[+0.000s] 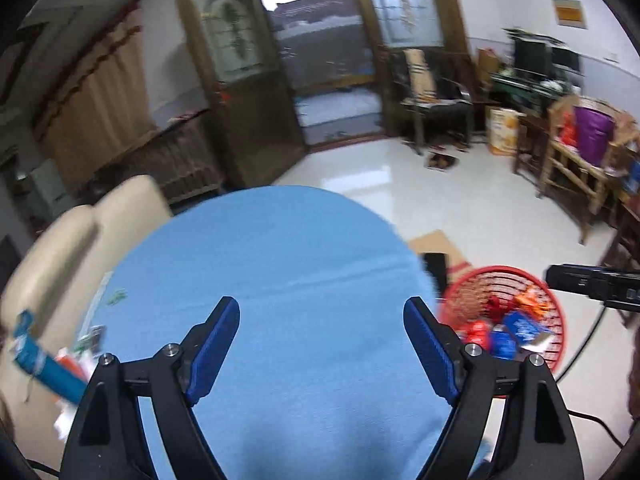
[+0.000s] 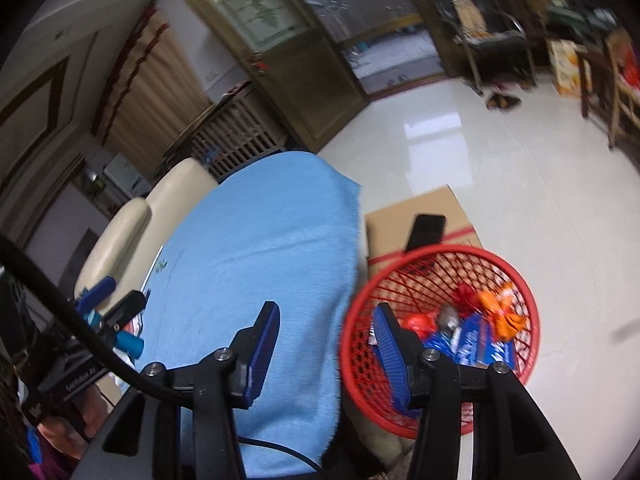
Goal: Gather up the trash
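Trash (image 2: 476,328): red, orange and blue wrappers heaped inside red mesh basket (image 2: 360,344), on the floor just off the table's right edge. Basket backed by a flat cardboard box (image 2: 404,216) carrying a dark phone-like slab (image 2: 426,230). More litter at the table's left edge: blue tube (image 1: 44,364) with pale scraps beside it, small green bit (image 1: 116,296) farther along the same edge. Table under blue cloth (image 1: 280,260), bare across the middle. Left gripper (image 1: 322,344): jaws spread wide, nothing between them, above the cloth's near part. Right gripper (image 2: 326,354): jaws partly parted, nothing pinched, straddling the table's right edge, right finger (image 2: 390,356) seen against the basket rim; contact cannot be told. Cream sofa (image 2: 132,220) beyond the table's left edge. Glossy white floor (image 2: 500,152), open wooden door (image 1: 240,92) at the far wall. Both views motion-blurred.
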`<state>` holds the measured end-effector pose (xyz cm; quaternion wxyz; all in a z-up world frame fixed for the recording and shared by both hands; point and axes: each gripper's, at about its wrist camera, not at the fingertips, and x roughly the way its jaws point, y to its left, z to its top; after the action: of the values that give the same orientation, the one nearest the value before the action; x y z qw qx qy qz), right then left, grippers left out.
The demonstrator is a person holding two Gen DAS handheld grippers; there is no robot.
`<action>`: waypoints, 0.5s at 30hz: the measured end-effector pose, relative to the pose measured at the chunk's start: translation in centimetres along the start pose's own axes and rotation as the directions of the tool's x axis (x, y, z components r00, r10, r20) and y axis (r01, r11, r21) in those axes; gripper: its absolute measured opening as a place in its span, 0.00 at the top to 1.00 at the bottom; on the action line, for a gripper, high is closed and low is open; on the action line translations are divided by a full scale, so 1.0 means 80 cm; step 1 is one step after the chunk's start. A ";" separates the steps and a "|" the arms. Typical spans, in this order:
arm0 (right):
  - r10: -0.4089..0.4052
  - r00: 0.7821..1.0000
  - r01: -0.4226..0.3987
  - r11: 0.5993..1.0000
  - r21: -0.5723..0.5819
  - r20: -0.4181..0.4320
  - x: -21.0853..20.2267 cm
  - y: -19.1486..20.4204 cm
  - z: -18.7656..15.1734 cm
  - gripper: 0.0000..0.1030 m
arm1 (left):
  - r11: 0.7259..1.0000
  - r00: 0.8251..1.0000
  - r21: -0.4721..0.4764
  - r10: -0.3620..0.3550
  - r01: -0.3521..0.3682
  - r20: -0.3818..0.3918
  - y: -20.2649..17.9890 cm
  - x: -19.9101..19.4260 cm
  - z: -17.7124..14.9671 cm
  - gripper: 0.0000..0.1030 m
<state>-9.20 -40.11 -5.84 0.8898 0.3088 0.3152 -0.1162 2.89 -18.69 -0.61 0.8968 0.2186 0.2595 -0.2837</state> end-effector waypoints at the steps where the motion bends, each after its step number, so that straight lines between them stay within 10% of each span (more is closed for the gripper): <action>1: -0.001 1.000 0.001 1.000 -0.023 0.007 0.000 0.014 0.000 0.49 | 1.000 1.000 -0.010 0.025 -0.025 0.007 0.008 -0.004 -0.002 0.18; 15: 0.048 0.997 -0.025 0.950 -0.311 0.068 0.000 0.190 -0.029 0.43 | 0.953 0.967 -0.178 0.254 -0.244 0.035 0.114 -0.085 -0.043 0.18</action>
<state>-4.24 -26.80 0.00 0.9403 0.1668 0.2904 -0.0601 2.60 -7.38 2.92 0.9481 0.1629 0.2276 -0.1510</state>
